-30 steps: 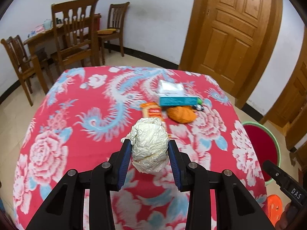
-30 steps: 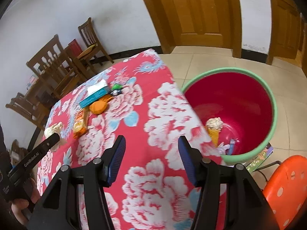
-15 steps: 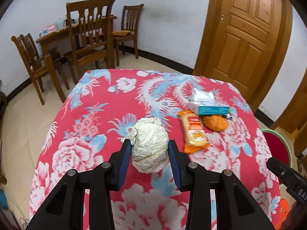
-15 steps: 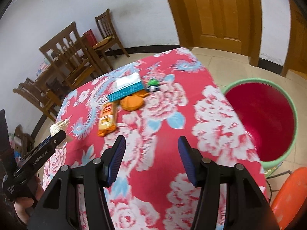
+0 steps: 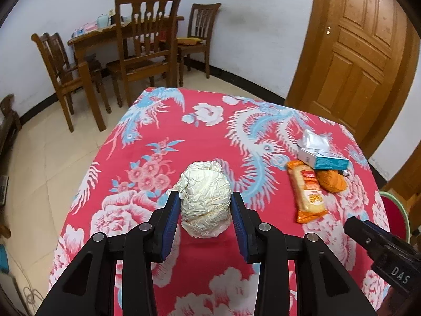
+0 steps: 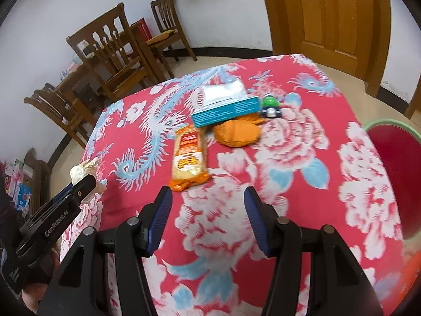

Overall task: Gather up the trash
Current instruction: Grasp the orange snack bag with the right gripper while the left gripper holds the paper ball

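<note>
Two close wrist views down onto one shared tablecloth (image 5: 200,137), snack packet (image 6: 189,155).

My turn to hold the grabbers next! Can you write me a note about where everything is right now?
Left gripper: fingers shut on the crumpled paper ball, held above the tablecloth.
Right gripper: open, holding nothing, pointing at the orange snack packet.
On the table: snack packet, orange lump, teal box, small green toy.
Red bin: on the floor at the right.
Left to do: bin the paper ball, then the other trash.
</note>
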Demonstrator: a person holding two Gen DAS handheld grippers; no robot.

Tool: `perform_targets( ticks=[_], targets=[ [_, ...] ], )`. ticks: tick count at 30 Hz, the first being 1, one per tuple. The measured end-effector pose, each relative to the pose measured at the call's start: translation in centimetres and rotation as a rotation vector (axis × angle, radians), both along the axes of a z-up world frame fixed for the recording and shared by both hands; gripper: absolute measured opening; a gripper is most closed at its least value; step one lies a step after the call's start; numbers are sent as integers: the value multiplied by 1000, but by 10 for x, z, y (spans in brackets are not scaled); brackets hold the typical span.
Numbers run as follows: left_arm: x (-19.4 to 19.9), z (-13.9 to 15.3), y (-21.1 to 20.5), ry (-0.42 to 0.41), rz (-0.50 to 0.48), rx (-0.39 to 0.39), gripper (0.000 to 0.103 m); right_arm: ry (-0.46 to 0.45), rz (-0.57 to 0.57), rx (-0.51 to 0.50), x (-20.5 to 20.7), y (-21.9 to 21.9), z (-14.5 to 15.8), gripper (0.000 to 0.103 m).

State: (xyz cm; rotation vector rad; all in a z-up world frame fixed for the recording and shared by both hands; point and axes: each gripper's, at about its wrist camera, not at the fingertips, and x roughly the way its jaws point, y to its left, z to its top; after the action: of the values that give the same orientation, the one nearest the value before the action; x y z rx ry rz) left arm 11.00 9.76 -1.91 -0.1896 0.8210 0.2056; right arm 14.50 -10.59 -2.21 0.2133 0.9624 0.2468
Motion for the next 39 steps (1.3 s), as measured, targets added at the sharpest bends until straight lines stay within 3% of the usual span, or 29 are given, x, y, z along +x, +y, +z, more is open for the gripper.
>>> perform_targets(
  ticks=[23, 25, 26, 30, 39],
  targets=[
    [11, -13, 19, 17, 31, -24, 40, 25, 49, -88, 37, 40, -36, 58],
    [11, -13, 18, 17, 29, -24, 40, 21, 49, -97, 38, 41, -36, 56],
    [10, -13, 18, 18, 29, -23, 40, 19, 51, -98, 38, 41, -36, 50],
    [9, -13, 16, 18, 25, -24, 40, 21, 54, -77, 37, 37, -35, 42],
    [4, -6, 7, 7, 12, -25, 40, 23, 65, 16, 12, 13, -21, 42]
  ],
)
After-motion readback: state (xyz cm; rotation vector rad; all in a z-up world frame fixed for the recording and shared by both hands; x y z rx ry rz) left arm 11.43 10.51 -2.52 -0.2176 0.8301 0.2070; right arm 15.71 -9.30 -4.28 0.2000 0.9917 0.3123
